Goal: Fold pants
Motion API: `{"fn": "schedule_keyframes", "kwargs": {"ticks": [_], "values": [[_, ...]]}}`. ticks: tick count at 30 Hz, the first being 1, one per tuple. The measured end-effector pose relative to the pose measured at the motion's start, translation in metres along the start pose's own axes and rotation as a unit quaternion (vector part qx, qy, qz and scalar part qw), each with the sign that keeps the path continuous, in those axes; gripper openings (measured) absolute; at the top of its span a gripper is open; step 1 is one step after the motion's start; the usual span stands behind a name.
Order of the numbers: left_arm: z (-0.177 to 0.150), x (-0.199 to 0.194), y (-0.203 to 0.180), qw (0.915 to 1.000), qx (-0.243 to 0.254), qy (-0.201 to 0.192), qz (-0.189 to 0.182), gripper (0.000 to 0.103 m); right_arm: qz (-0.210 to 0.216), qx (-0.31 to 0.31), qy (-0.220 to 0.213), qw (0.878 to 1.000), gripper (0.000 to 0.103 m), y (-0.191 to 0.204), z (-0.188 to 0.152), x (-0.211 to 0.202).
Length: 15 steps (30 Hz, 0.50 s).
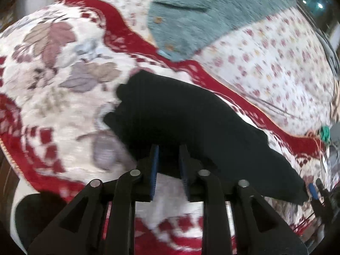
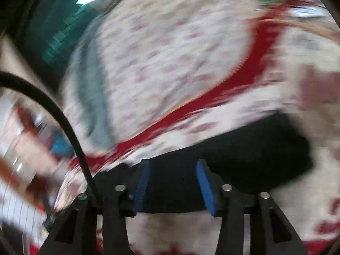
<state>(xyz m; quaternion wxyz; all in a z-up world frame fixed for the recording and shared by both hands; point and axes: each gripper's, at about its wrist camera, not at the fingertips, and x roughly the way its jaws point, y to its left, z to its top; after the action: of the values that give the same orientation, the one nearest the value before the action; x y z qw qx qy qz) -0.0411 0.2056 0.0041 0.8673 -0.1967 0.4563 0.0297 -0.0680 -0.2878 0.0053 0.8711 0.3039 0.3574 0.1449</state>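
The black pants (image 1: 191,119) lie folded in a long dark band on a red and white floral blanket (image 1: 53,63). My left gripper (image 1: 169,148) is open, its blue pads astride the near edge of the pants, with fabric between them. My right gripper (image 2: 172,163) is open too, its blue pads (image 2: 205,187) either side of the black pants (image 2: 244,148). The right wrist view is heavily blurred by motion. The right gripper also shows at the far right of the left wrist view (image 1: 314,189), by the end of the pants.
A teal fuzzy garment (image 1: 201,14) with buttons lies on a small-flowered sheet (image 1: 276,63) beyond the pants. A green object (image 1: 325,132) sits at the blanket's right edge. A black cable (image 2: 53,110) curves across the left of the right wrist view.
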Motion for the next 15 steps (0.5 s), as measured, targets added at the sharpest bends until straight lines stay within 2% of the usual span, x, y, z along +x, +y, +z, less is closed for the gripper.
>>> {"fn": "schedule_keyframes", "kwargs": {"ticks": [2, 3, 5, 8, 11, 15], "values": [[0.004, -0.004, 0.014, 0.9998, -0.019, -0.003, -0.006, 0.043, 0.033, -0.039, 0.033, 0.998, 0.045, 0.031, -0.010, 0.032], [0.008, -0.005, 0.022, 0.9994, -0.034, -0.003, -0.011, 0.045, 0.051, -0.062, 0.051, 0.995, 0.045, 0.049, -0.016, 0.050], [0.012, -0.005, 0.029, 0.9986, -0.049, 0.000, -0.019, 0.046, 0.077, -0.114, 0.089, 0.986, 0.045, 0.088, -0.035, 0.085], [0.020, 0.002, 0.032, 0.9977, -0.058, 0.012, -0.031, 0.049, 0.107, -0.204, 0.132, 0.964, 0.045, 0.145, -0.064, 0.129], [0.031, 0.016, 0.033, 0.9970, -0.065, 0.020, -0.037, 0.049, 0.118, -0.276, 0.150, 0.942, 0.045, 0.186, -0.086, 0.161], [0.044, 0.034, 0.043, 0.9950, -0.087, 0.033, -0.036, 0.049, 0.106, -0.330, 0.154, 0.925, 0.046, 0.211, -0.107, 0.188]]}}
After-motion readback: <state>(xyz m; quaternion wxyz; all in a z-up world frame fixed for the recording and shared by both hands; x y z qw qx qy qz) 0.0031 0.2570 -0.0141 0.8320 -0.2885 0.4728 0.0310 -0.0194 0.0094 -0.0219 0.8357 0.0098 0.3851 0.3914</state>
